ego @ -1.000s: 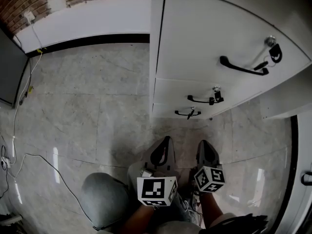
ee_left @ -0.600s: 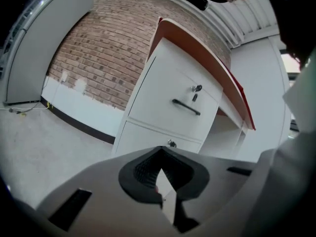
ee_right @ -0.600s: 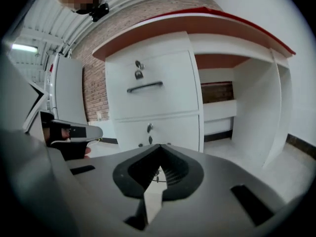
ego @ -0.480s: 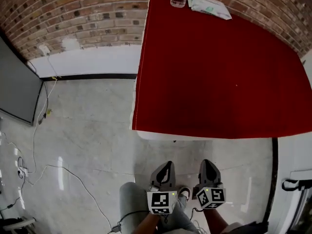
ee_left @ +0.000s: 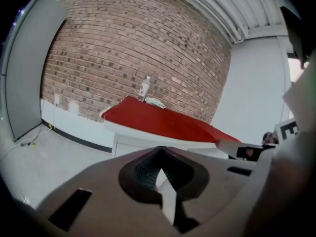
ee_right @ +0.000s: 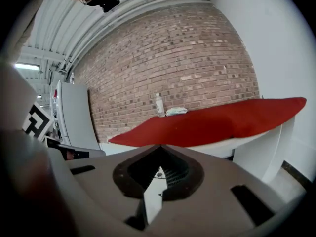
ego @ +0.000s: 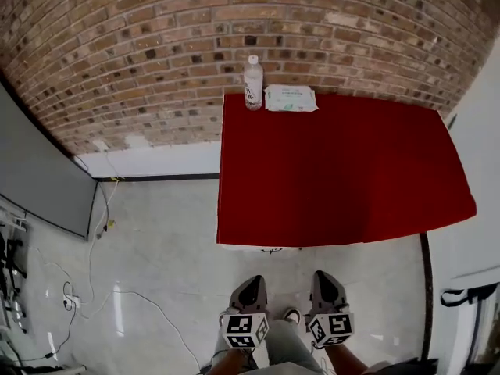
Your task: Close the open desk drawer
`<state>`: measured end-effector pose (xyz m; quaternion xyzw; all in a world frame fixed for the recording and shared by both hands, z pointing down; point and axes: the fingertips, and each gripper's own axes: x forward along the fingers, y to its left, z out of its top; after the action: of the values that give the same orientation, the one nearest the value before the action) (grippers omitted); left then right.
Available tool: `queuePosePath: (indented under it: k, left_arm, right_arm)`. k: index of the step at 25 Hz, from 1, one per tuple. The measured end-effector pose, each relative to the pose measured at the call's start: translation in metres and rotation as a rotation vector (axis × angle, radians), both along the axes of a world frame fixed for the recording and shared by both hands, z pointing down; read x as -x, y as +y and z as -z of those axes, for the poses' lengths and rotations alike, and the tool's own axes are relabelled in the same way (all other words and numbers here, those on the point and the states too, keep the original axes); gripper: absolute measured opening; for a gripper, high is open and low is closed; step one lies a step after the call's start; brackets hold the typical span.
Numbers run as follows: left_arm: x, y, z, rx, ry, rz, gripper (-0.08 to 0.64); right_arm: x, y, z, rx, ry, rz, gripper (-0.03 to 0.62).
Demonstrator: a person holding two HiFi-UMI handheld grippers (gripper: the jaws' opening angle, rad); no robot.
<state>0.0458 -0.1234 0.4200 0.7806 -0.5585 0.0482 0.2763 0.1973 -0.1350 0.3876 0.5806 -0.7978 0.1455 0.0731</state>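
No legible text found. The label on the bottle (ego: 253, 83) and the print on the packet (ego: 291, 98), both on the table (ego: 336, 178), are too small to read.

The person is holding the left gripper (ego: 248, 287) and the right gripper (ego: 327, 281) side by side near 6 o'clock in the head view, level with each other and a little apart; both are pointing toward 12 o'clock; the marker cubes (ego: 242, 329) are sitting at their rear ends, facing up; the forearms (ego: 348, 359) are entering from the bottom edge. In the left gripper view the jaws are meeting at their tips, gripping nothing; in the right gripper view the jaws are likewise pressing together at the tips, gripping nothing.
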Motion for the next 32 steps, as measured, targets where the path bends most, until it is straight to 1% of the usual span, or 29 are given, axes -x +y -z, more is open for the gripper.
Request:
queuePosePath:
  k: [2,5,10,12,15,18,21,24,28,32]
  left_arm:
    - [0.002,0.000,0.035,-0.005,-0.009,0.000,-0.002]
    - [-0.002,0.002,0.077,-0.016,-0.019,-0.009,-0.002]
    - [-0.016,-0.007,0.125,-0.045,-0.003,-0.019,-0.003]
    - [-0.015,-0.012,0.144,-0.075,-0.015,-0.023,-0.003]
    - [-0.012,-0.023,0.177,-0.146,-0.050,-0.039,-0.002]
    - [-0.007,-0.030,0.208,-0.206,-0.073,-0.052,-0.002]
    - [0.005,-0.035,0.234,-0.242,-0.113,-0.045,-0.003]
    - [0.018,-0.040,0.247,-0.281,-0.137,-0.032,-0.003]
    - [0.037,-0.030,0.240,-0.304,-0.193,-0.021,-0.003]
    - [0.049,-0.031,0.246,-0.312,-0.192,-0.004,-0.003]
  right_arm:
    - [-0.002,0.001,0.038,-0.027,0.009,0.013,-0.002]
    - [-0.008,0.004,0.084,-0.043,0.022,0.031,-0.002]
    - [-0.013,0.004,0.133,-0.055,0.036,0.059,-0.002]
    - [-0.009,0.003,0.150,-0.069,0.029,0.061,-0.002]
    - [-0.010,-0.003,0.176,-0.106,0.012,0.046,-0.002]
    - [-0.019,-0.010,0.197,-0.137,0.005,0.015,-0.002]
    - [-0.024,-0.019,0.216,-0.167,-0.013,-0.023,-0.002]
    - [-0.022,-0.024,0.222,-0.186,-0.022,-0.038,-0.002]
    - [-0.010,-0.011,0.209,-0.166,-0.002,-0.030,-0.002]
    - [0.003,-0.004,0.217,-0.181,0.019,-0.019,-0.002]
